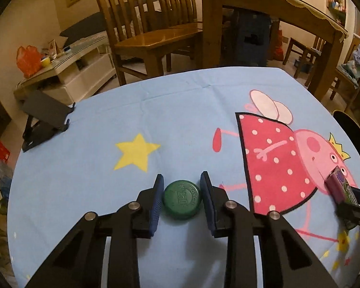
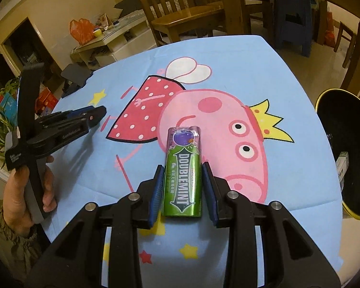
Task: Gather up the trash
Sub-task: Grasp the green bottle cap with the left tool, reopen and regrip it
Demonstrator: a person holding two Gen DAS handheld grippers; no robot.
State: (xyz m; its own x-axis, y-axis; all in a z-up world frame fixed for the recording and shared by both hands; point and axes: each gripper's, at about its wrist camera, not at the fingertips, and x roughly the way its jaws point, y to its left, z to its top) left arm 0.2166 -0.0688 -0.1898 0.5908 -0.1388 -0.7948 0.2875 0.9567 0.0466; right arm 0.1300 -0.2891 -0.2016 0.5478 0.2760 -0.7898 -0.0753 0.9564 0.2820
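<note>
- My left gripper (image 1: pixel 182 176): jaws apart, straddling the green bottle cap (image 1: pixel 182 199). Left pad looks to be touching the cap's edge, right pad just off it. Not clamped.
- Cap lies flat, top up, on the blue tablecloth (image 1: pixel 180 120), between the yellow star print (image 1: pixel 135 152) and the pig's red dotted dress.
- My right gripper (image 2: pixel 182 168): jaws also apart, one each side of the green Doublemint pack (image 2: pixel 183 172). Small gap either side, no grip on it.
- Pack lies flat, long axis pointing away from me, near end between the fingers, far end on the pig's pink face.
- From the left camera the pack (image 1: pixel 340 188) shows at far right edge with the right gripper around it.
- Black bin (image 2: pixel 345 156) at the table's right edge, near the pack; a pale box sits inside.
- Black folding stand (image 1: pixel 44 120) on the far left corner of the table, well apart from the cap.
- Beyond the table: wooden chairs (image 1: pixel 151 24), a dining table (image 1: pixel 264 4), a low white cabinet (image 1: pixel 67 72) with an orange bag (image 1: pixel 27 60) on top.
</note>
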